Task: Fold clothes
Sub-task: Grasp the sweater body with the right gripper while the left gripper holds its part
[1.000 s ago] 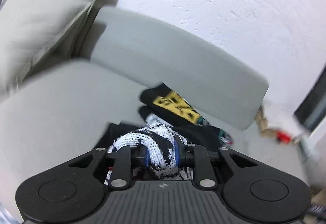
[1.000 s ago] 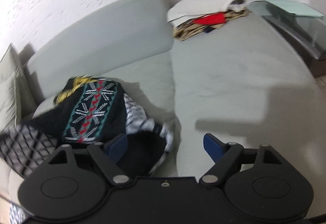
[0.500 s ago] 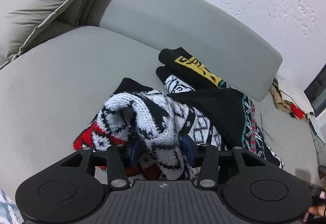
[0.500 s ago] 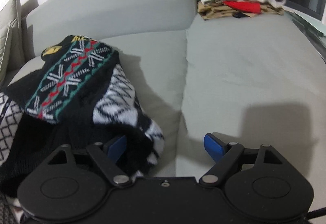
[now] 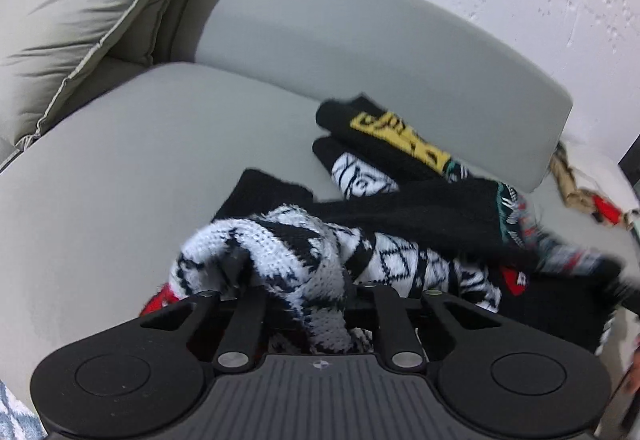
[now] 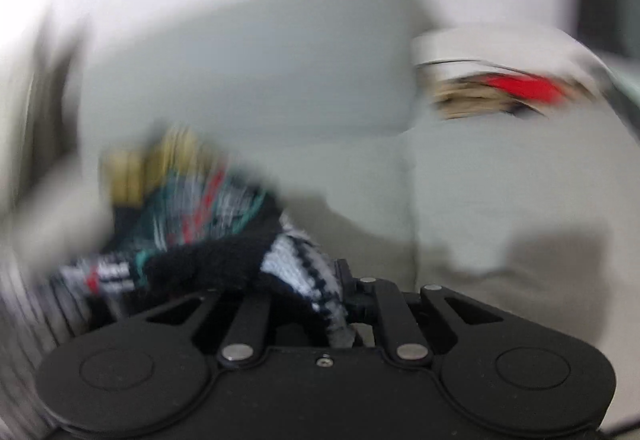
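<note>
Left wrist view: left gripper [image 5: 304, 292] clamped on white-and-black knit of the sweater [image 5: 400, 224], bulk heaped ahead and rightward on the sofa [image 5: 120, 167]. Right gripper [image 6: 308, 300] (view blurred) likewise pinching sweater hem, bulk trailing leftward; garment spanning between both tools.

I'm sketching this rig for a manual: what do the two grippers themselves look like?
Both the left gripper and right gripper are matte black, with two round discs on a wide body and silver pivot screws on slim linkage arms. The left's centre plate is ribbed with a small emblem. No cables or sleeves show.
</note>
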{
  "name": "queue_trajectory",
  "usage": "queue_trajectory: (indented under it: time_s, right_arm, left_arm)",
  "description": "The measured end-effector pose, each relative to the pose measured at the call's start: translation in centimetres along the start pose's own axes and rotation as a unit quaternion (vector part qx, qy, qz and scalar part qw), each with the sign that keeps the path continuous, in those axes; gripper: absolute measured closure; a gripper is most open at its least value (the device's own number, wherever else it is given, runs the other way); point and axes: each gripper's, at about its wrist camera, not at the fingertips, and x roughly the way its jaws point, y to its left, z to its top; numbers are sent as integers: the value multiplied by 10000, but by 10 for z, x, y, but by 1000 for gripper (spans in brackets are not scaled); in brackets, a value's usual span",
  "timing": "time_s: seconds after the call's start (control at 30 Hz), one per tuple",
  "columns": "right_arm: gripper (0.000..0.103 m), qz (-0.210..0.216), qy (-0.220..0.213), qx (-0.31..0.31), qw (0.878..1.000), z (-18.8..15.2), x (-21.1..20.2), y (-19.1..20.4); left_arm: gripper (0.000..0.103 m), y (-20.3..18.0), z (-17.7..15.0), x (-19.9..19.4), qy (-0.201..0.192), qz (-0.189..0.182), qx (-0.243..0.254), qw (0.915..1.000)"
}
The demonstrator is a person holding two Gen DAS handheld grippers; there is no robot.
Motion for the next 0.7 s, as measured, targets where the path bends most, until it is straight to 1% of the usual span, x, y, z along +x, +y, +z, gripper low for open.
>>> queue_trajectory:
  time_s: [0.03, 0.07, 0.1, 0.17, 0.2, 0.23, 0.3, 0.33, 0.37, 0.4, 0.43, 0.47, 0.53, 0.57, 0.6, 0.63, 0.7]
  right_arm:
    - [92, 32, -35, 550, 9985, 6, -9, -17]
    - [92, 64, -71, 1098, 9939, 12, -18, -34]
    - [92, 95, -105, 1643, 9863, 17, -27, -51]
    - [92, 153, -104, 2628, 9647, 25, -41, -85]
    - [92, 158, 152, 2771, 9606, 14, -38, -97]
    - [91, 163, 403, 2812, 9587, 0, -33, -105]
    - [89, 284, 759, 2829, 9557, -24, -28, -112]
    - [86, 354, 896, 2835, 9541, -35, -26, -114]
    - [84, 456, 907, 2838, 9535, -41, -29, -114]
    - [80, 558, 919, 2840, 9528, -47, -31, -114]
    - [73, 654, 923, 2846, 9520, -53, -33, -114]
    - [70, 731, 905, 2861, 9511, -54, -36, -116]
    - [58, 886, 868, 2891, 9492, -58, -41, -118]
    - [55, 963, 849, 2906, 9482, -60, -44, -120]
    - [49, 1040, 830, 2921, 9471, -62, -47, -121]
    - [45, 1117, 812, 2935, 9459, -64, -49, -122]
    - [41, 1232, 774, 2996, 9429, -67, -55, -125]
  left_arm:
    - [89, 4, -1, -2, 36, -9, -55, 10000]
    - [89, 8, -3, -4, 92, 4, -99, 9999]
    - [89, 13, -7, -4, 178, -5, -155, 9997]
    - [87, 22, -19, 2, 394, -112, -248, 9989]
    - [86, 25, -25, 3, 460, -154, -273, 9984]
    - [83, 26, -30, 5, 499, -185, -288, 9982]
    - [77, 26, -37, 2, 505, -203, -294, 9981]
    - [72, 25, -39, -1, 485, -197, -263, 9983]
    - [68, 23, -41, -4, 465, -186, -227, 9985]
    - [61, 22, -43, -8, 457, -179, -223, 9985]
    - [59, 21, -45, -10, 459, -181, -242, 9985]
    - [58, 21, -47, -12, 462, -185, -261, 9984]
    - [56, 22, -52, -14, 517, -240, -354, 9977]
    - [56, 23, -55, -14, 550, -299, -417, 9972]
    - [56, 23, -57, -13, 584, -368, -485, 9964]
    - [56, 23, -58, -12, 618, -443, -557, 9955]
    - [56, 23, -62, -9, 620, -541, -675, 9943]
